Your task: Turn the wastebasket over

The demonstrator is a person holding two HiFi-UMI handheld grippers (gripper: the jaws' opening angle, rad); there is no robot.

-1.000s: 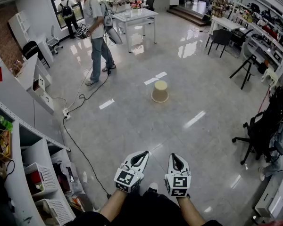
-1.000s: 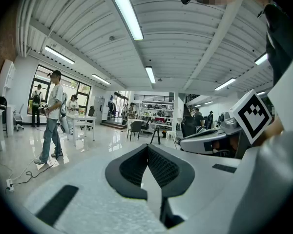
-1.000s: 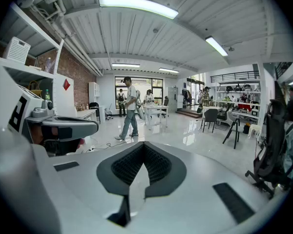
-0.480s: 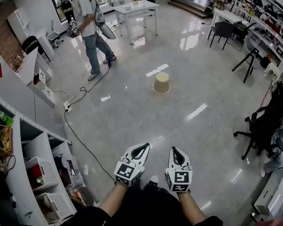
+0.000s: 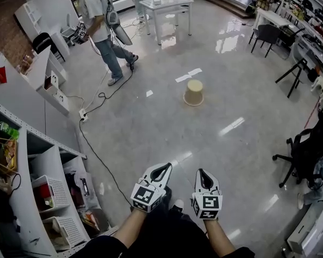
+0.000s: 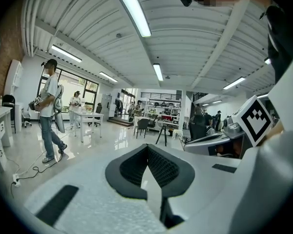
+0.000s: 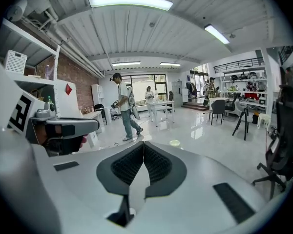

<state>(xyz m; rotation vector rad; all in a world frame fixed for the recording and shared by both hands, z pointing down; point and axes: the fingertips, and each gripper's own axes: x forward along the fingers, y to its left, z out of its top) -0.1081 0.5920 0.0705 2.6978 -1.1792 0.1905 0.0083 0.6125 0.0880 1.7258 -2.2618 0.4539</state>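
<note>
Glossy floor [image 5: 151, 128] carries the wastebasket [image 5: 194, 92], wide end down, near its middle, well ahead of the left hand-held gripper [image 5: 166, 167] and right hand-held gripper [image 5: 200, 172], both clenched empty. Since a second ago only the view has swung slightly; the approach remains.

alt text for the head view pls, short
A beige wastebasket stands on the glossy office floor, wider end down, well ahead of the left gripper and right gripper, both shut and empty at frame bottom. A person is mid-stride at upper left near a white table.
</note>
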